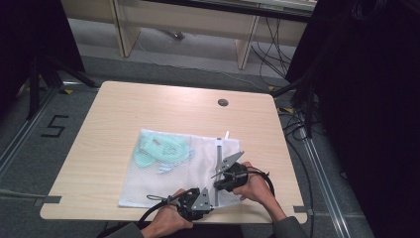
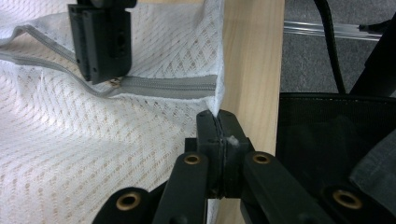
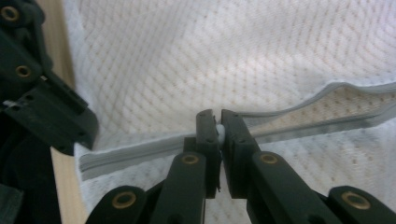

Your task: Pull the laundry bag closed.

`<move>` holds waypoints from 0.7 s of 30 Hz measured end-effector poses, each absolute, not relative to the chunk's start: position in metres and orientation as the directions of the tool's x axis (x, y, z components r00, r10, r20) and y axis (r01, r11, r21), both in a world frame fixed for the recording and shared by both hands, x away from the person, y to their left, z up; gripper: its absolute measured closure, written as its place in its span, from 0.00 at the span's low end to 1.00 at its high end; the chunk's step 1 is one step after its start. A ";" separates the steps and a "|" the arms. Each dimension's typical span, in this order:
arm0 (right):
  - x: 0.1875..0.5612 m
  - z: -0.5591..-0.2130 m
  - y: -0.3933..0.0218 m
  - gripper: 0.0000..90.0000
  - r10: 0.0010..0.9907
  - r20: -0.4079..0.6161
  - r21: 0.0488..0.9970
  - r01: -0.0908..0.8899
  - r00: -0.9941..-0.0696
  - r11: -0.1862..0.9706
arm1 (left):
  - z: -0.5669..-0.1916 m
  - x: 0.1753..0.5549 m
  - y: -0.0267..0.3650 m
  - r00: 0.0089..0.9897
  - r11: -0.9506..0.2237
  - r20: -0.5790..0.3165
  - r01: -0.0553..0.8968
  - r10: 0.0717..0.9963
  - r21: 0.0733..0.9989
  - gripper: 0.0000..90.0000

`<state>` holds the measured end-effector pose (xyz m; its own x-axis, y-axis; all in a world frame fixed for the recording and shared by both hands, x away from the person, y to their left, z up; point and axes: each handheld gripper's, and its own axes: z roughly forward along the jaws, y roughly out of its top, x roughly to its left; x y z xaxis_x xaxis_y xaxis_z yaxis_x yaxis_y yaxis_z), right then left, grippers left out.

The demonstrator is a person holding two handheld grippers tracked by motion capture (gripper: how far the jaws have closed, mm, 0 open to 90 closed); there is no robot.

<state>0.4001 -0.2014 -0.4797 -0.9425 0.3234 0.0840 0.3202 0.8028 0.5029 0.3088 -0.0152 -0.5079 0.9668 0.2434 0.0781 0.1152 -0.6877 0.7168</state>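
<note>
Even, soft light from overhead on the table [image 1: 148, 99], hardly a shadow, while both flanks of the high view sink into near black. Close in, the mesh bag [image 3: 233, 56] glares pale and goes soft with distance; the near jaws blur slightly too.

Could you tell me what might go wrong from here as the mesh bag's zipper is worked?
1. The right hand-held gripper is shut on the small zipper pull; so little is caught that it could slip out.
2. The left hand-held gripper pinches only the corner of the mesh bag at the table edge; a hard tug might free it and drag the bag.
3. The fine mesh could snag in the zipper.
</note>
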 end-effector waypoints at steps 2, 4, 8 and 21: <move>0.404 -0.479 -0.201 0.96 0.331 0.076 0.501 0.324 -0.940 0.803 | -0.508 0.308 -0.015 0.967 -0.690 0.077 0.116 0.243 0.714 0.99; 0.405 -0.480 -0.200 0.96 0.342 0.059 0.498 0.325 -0.938 0.804 | -0.508 0.308 -0.015 0.967 -0.689 0.077 0.116 0.243 0.716 0.99; 0.409 -0.479 -0.200 0.96 0.345 0.061 0.494 0.328 -0.937 0.805 | -0.508 0.307 -0.016 0.968 -0.694 0.080 0.110 0.236 0.712 0.99; 0.417 -0.481 -0.199 0.96 0.358 0.049 0.501 0.333 -0.932 0.799 | -0.506 0.309 -0.014 0.968 -0.690 0.066 0.124 0.242 0.713 0.99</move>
